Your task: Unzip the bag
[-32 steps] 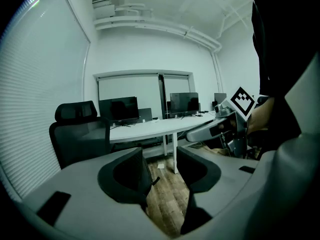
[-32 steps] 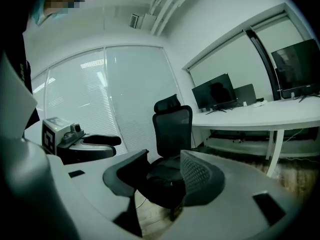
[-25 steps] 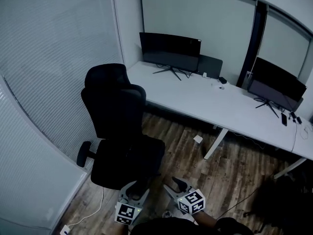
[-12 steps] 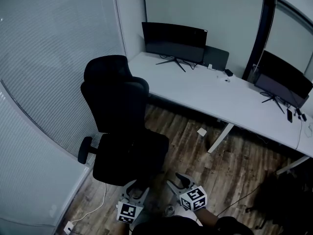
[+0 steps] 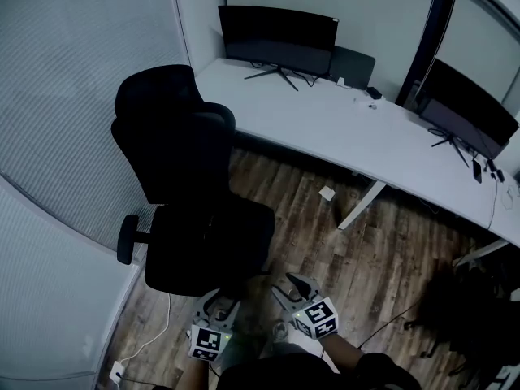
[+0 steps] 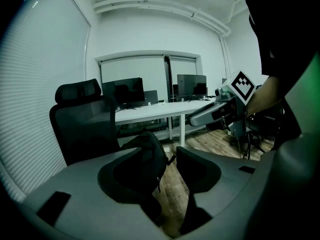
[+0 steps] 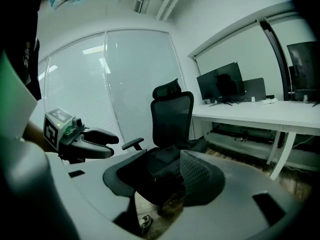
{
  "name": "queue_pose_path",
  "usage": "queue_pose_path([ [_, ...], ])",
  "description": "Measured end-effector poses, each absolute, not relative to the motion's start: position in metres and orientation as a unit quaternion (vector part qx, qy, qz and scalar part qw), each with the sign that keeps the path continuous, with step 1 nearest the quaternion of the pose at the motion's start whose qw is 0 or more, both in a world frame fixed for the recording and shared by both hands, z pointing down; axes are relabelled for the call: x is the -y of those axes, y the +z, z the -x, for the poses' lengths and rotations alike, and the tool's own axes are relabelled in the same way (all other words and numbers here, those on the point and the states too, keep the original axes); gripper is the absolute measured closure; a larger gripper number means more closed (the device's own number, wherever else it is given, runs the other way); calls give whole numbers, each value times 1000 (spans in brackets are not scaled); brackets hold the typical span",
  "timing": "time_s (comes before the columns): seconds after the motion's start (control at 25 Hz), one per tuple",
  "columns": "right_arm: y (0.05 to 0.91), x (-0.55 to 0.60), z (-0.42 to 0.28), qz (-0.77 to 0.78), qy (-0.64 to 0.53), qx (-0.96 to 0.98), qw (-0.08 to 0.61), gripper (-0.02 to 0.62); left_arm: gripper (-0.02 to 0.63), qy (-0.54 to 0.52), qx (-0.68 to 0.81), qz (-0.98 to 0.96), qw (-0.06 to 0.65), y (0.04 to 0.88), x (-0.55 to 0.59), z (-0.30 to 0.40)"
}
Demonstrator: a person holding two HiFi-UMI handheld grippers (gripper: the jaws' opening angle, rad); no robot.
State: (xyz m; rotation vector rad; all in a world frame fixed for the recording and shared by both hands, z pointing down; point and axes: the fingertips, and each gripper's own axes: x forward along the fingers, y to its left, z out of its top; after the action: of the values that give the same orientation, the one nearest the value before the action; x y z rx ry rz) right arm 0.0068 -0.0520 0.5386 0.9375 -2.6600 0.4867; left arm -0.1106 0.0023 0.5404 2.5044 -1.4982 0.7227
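Observation:
A black bag (image 6: 145, 153) sits on the seat of a black office chair (image 5: 175, 149). In the head view it blends into the dark seat (image 5: 213, 246), and in the right gripper view it shows as a dark heap (image 7: 167, 158). My left gripper (image 5: 218, 309) hangs open just in front of the seat, short of the bag and holding nothing. My right gripper (image 5: 286, 291) is open beside it, also empty. In the left gripper view the bag shows between the open jaws (image 6: 170, 164). The right gripper's jaws (image 7: 165, 180) frame the chair.
A long white desk (image 5: 357, 149) stands behind the chair with two dark monitors (image 5: 278, 37) and small items on it. Frosted glass walls (image 5: 73, 96) run along the left. On the wood floor lie a white cable (image 5: 150, 340) and a small white box (image 5: 327, 192).
The head view has swung, so the chair and desk now sit further left and higher. Both grippers stay low in front of the seat, open as before.

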Motion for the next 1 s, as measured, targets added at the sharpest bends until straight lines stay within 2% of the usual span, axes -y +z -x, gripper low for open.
queue_pose_path([
  [0.36,592,74,3,-320,150,917,186,407,397,258,501,-822,85,578,9,125],
  [0.76,655,81,35,-317,116,912,234,407,397,270,511,-813,65,608,25,140],
  [1.0,681,88,42,-308,49,908,279,407,397,273,501,-819,65,623,32,140],
])
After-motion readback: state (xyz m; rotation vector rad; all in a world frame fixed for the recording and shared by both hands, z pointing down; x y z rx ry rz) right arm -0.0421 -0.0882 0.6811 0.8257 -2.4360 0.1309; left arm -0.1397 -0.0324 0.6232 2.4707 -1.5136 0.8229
